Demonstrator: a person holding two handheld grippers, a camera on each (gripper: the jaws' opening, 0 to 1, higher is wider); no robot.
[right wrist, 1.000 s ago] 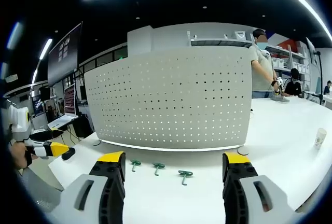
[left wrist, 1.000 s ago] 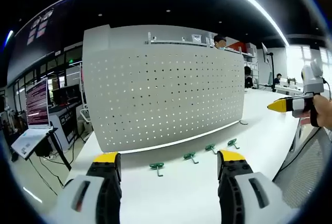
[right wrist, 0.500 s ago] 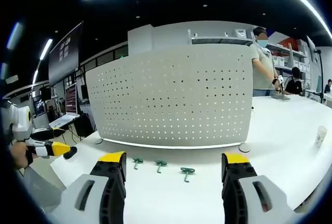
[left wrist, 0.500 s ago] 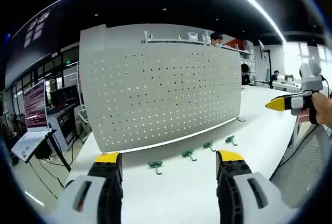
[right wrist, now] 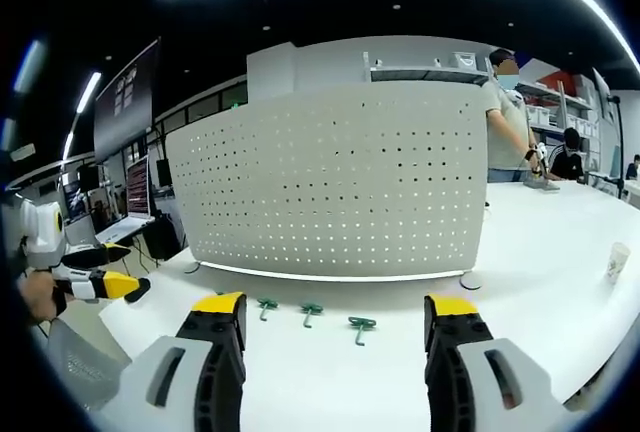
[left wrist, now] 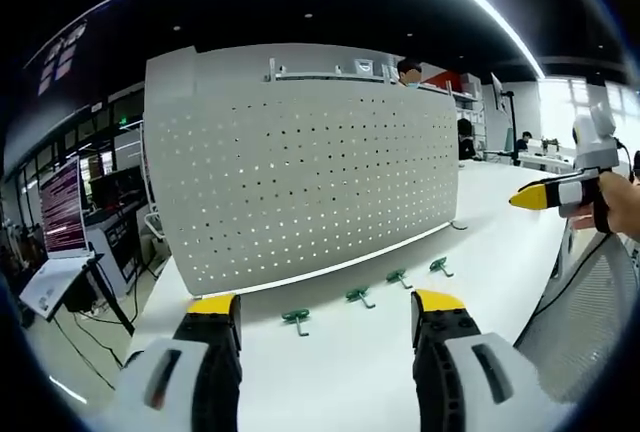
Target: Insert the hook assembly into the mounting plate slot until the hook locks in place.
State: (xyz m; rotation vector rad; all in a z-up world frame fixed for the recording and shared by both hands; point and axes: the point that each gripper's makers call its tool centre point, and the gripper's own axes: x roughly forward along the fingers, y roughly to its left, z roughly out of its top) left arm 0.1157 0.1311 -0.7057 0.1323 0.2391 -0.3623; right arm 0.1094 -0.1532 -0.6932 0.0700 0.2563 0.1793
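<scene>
Since a second ago we see little real change: both views have drifted slightly, so the perforated mounting plate [left wrist: 300,177] sits a touch larger and farther left in the left gripper view, while the hooks lie where they did.

We hold the left gripper [left wrist: 325,327] low over the white tabletop [left wrist: 340,362], its yellow-tipped jaws spread wide with nothing between them. Ahead of it, four green hooks lie in a row on the tabletop just in front of the plate's base: the first hook [left wrist: 296,319] nearest the left jaw, the second hook [left wrist: 359,296], the third hook [left wrist: 400,277] and the fourth hook [left wrist: 440,266] trailing off to the right. None touches the plate or either gripper.

We hold the right gripper [right wrist: 335,327] the same way, jaws wide apart and empty. In the right gripper view the plate [right wrist: 340,192] stands upright across the tabletop [right wrist: 560,252], with three of the hooks in sight between the jaws [right wrist: 267,306] [right wrist: 312,311] [right wrist: 361,326].

Each gripper appears at the edge of the other's view, held in a hand: the right one [left wrist: 548,194] at the far right, the left one [right wrist: 100,285] at the far left, both well apart from the hooks. A paper cup [right wrist: 617,263] stands on the tabletop to the right, and a person [right wrist: 507,127] stands behind the plate.
</scene>
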